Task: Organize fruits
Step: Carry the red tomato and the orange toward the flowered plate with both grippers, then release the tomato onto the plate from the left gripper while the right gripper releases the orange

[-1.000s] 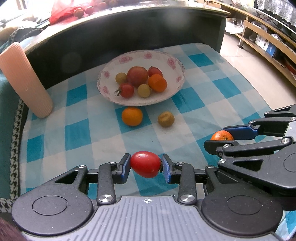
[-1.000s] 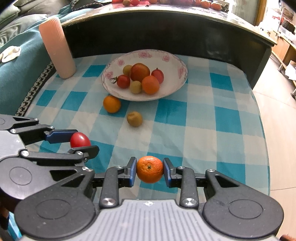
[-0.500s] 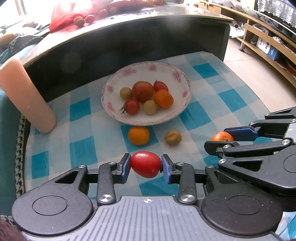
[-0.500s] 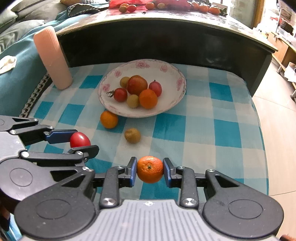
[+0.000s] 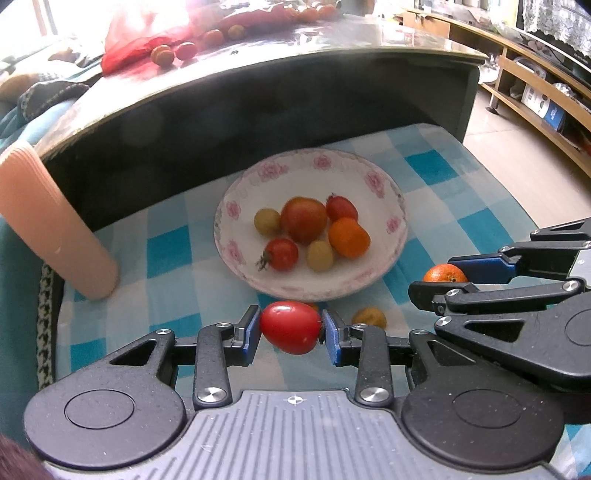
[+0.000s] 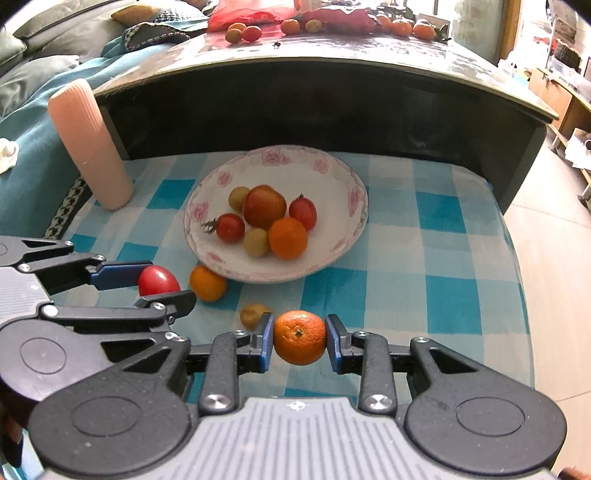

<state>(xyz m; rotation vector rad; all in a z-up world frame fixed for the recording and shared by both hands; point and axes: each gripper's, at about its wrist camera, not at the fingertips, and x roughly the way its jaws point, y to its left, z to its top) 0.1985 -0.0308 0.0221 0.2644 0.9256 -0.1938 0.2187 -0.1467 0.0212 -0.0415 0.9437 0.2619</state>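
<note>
Blue-and-white checked cloth covers the low surface. Left gripper pinches a red tomato; right gripper pinches a mandarin, both near a floral plate of mixed fruit. Loose orange and yellowish fruit lie on the cloth just beside the plate.

Floor: pale tiles, right edge of frame.
Furniture: dark table with glossy top across the upper frame; wooden shelving upper right (contents too small to tell); teal sofa with cushions, upper left.
Light: bright glare, upper left.
</note>
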